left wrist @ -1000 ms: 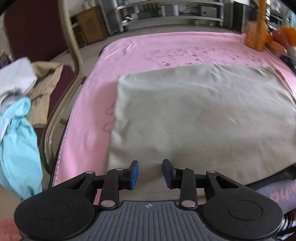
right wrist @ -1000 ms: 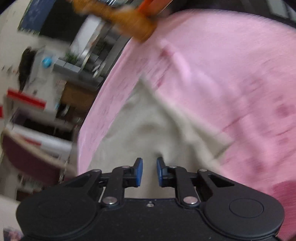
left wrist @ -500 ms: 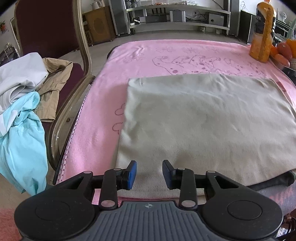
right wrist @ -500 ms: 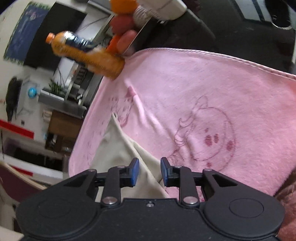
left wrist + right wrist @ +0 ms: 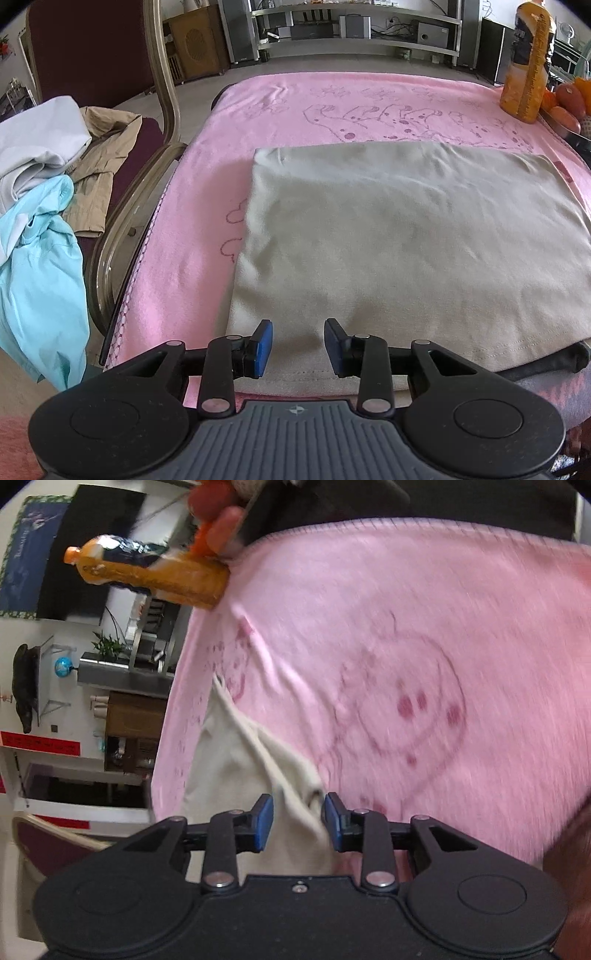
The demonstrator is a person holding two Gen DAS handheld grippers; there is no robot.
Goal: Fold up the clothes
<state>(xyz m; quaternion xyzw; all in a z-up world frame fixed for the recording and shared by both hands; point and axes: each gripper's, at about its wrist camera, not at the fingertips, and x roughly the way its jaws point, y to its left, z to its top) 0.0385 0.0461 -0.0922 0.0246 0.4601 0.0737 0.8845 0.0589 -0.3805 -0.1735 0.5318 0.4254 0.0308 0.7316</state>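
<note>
Cloth is what the job turns on: a beige garment lies flat as a neat rectangle on the pink blanket, its stitched hem at the near edge. It looks thin, light and limp, so I judge it will sag and crease from any single hold; the corners or the hem, taken two at once, seem the safest places to take it. The left gripper hovers over the near hem, jaws apart and holding nothing. In the blurred right wrist view the right gripper has its jaws apart around a bunched corner of that cloth, not closed on it. Beyond stand an orange bottle and a chair heaped with other clothes
</note>
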